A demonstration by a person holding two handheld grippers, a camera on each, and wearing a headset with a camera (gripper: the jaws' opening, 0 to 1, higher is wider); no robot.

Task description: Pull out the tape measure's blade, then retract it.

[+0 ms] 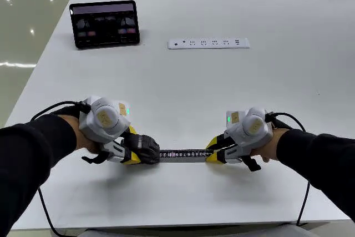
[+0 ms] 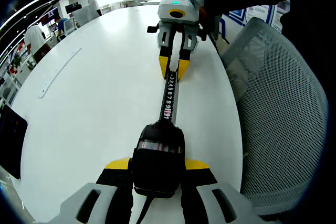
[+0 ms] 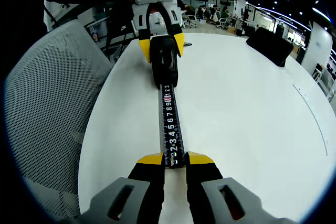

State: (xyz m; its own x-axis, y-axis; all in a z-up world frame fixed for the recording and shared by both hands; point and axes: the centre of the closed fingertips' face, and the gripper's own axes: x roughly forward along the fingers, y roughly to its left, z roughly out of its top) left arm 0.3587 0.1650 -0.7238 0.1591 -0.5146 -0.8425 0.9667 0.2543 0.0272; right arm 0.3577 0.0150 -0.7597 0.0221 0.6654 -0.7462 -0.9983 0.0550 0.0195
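Note:
A black tape measure case (image 1: 143,149) rests on the white table (image 1: 222,81), clamped between the yellow-tipped jaws of my left gripper (image 1: 133,147). In the left gripper view the case (image 2: 157,156) fills the gap between the jaws. Its blade (image 1: 183,154) runs out to the right, showing numbers up to about 23. My right gripper (image 1: 212,151) is shut on the blade's end. In the right gripper view the blade (image 3: 169,127) leads from my right gripper (image 3: 174,160) to the case (image 3: 164,59). The right gripper (image 2: 174,66) faces the left gripper view.
A black tablet (image 1: 104,23) stands at the back left of the table. A white power strip (image 1: 208,43) lies flat behind the middle. A grey mesh chair back (image 2: 273,114) stands off the near table edge. Cables trail from both grippers.

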